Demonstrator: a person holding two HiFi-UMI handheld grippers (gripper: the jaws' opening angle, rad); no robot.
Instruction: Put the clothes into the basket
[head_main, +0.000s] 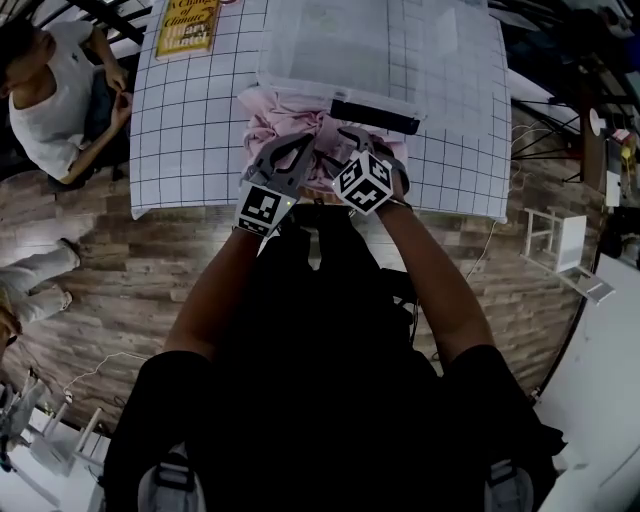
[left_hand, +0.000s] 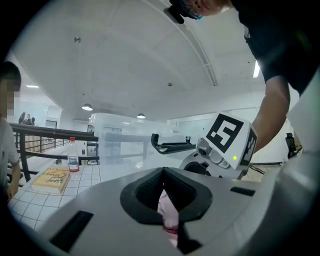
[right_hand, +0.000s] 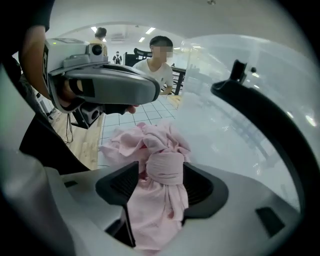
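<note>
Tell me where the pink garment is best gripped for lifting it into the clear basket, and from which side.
Probably the twisted knot of the pink garment: thick and raised, so jaws can close around it. Come from above on the person's side; the basket wall stands close behind.

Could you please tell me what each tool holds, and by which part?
The left tool pinches a thin fold of the crumpled pink cloth garment; the right tool stands open around its twisted bunch, apparently not clamping it.
</note>
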